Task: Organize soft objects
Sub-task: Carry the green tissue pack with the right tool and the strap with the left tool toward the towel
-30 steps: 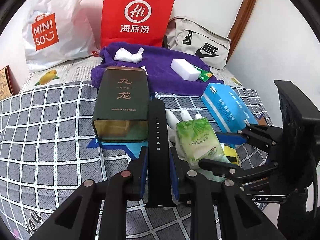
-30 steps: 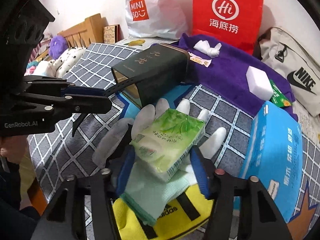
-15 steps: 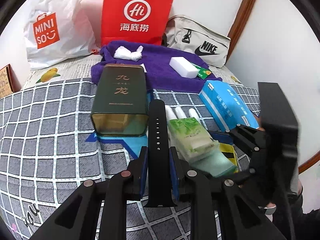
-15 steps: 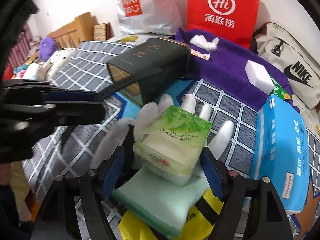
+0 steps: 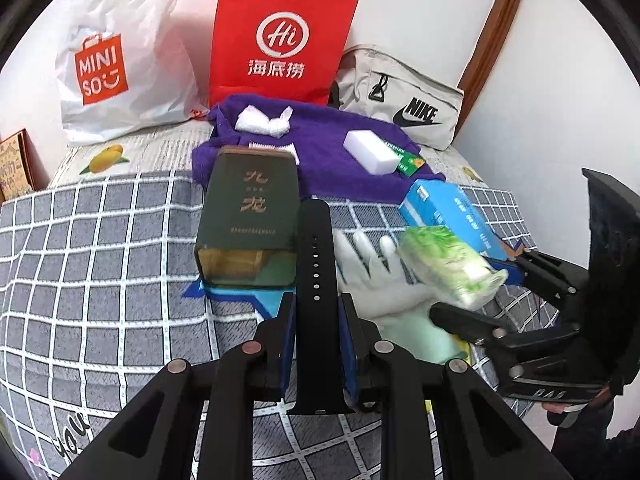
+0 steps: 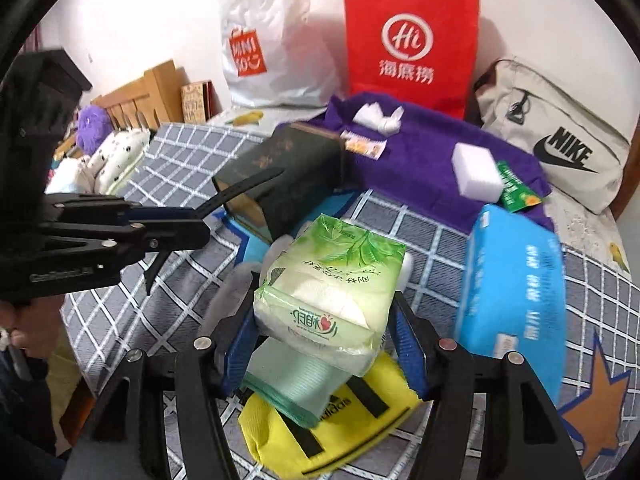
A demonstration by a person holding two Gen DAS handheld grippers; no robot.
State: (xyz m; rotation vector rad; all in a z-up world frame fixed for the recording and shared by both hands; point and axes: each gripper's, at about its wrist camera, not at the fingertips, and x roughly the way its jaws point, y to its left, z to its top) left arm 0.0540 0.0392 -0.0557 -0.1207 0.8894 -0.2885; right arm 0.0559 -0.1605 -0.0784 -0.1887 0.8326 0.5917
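Note:
My left gripper [image 5: 316, 304] is shut on a black watch strap [image 5: 315, 248], which sticks out forward over the checked bedspread [image 5: 100, 264]. In the right wrist view the left gripper [image 6: 196, 226] holds that strap [image 6: 248, 182] in front of a dark green tin [image 6: 292, 168]. The jaws of my right gripper [image 6: 328, 320] are closing, with a green tissue pack [image 6: 332, 280] between the blue pads and pressed by them. The pack [image 5: 444, 264] hangs tilted just above a white glove [image 5: 368, 272]. Under it lie a folded mint cloth [image 6: 288, 380] and a yellow Adidas item [image 6: 352, 424].
A blue tissue box [image 6: 516, 280] lies right of the pack. Behind, a purple towel [image 5: 320, 156] carries a white sponge [image 5: 370, 152] and crumpled white wrap [image 5: 262, 122]. A Miniso bag [image 5: 116, 64], a red paper bag [image 5: 280, 44] and a Nike pouch [image 5: 400, 96] line the wall.
The right gripper spread wider, then came in on the tissue pack and raised it off the glove, tilting it. The left gripper and strap stayed put.

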